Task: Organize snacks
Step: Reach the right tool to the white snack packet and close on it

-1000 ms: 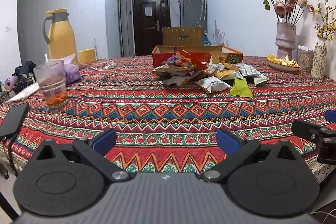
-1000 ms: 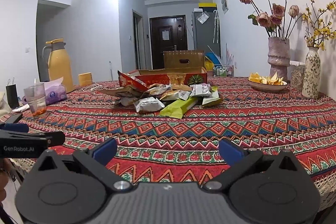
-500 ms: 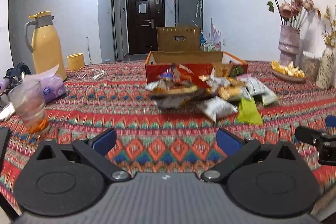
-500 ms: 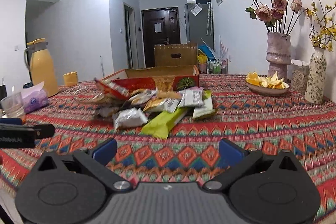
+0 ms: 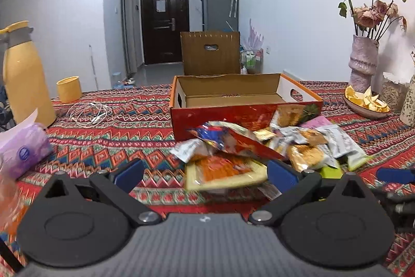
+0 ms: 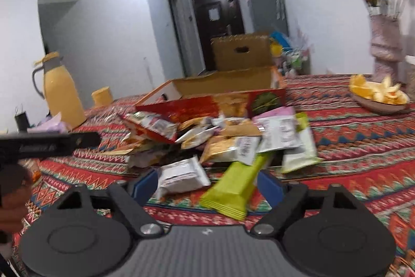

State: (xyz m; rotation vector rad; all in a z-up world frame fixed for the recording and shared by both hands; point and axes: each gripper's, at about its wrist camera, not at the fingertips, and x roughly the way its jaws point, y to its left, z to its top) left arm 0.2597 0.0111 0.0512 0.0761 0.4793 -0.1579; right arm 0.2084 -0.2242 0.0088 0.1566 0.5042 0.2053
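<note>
The snack packets (image 5: 262, 147) lay heaped on the patterned tablecloth (image 5: 124, 126), just in front of the near wall of the open red cardboard box (image 5: 233, 95), whose inside showed bare; none of the sorting looked done. A second earlier that heap had been a small cluster far across the table in both wrist views. Now it filled the lower middle of each, so both grippers had been carried in over the cloth to the near edge of the pile.

The right gripper (image 6: 207, 183) had changed most: its blue pads, wide apart before, were closing, with a lime-green bar wrapper (image 6: 236, 188) and a white packet (image 6: 181, 173) lying between them. The pads did not seem to press on either yet, though the right view was smeared by motion and contact was hard to judge. The green bar was probably the first pick, the box the likely target.

The left gripper (image 5: 205, 173) held its pads spread as before, empty, with a flat yellow-edged orange packet (image 5: 225, 170) just beyond them under a red-and-blue bag (image 5: 228, 139).

Farther out, a white cable (image 5: 88, 113), a yellow cup (image 5: 68, 88) and a yellow thermos jug (image 5: 23, 74) stood to the left. A bowl of orange peel (image 5: 365, 103) and a vase of dried roses (image 5: 363, 61) stood to the right, all well apart from the pile.
</note>
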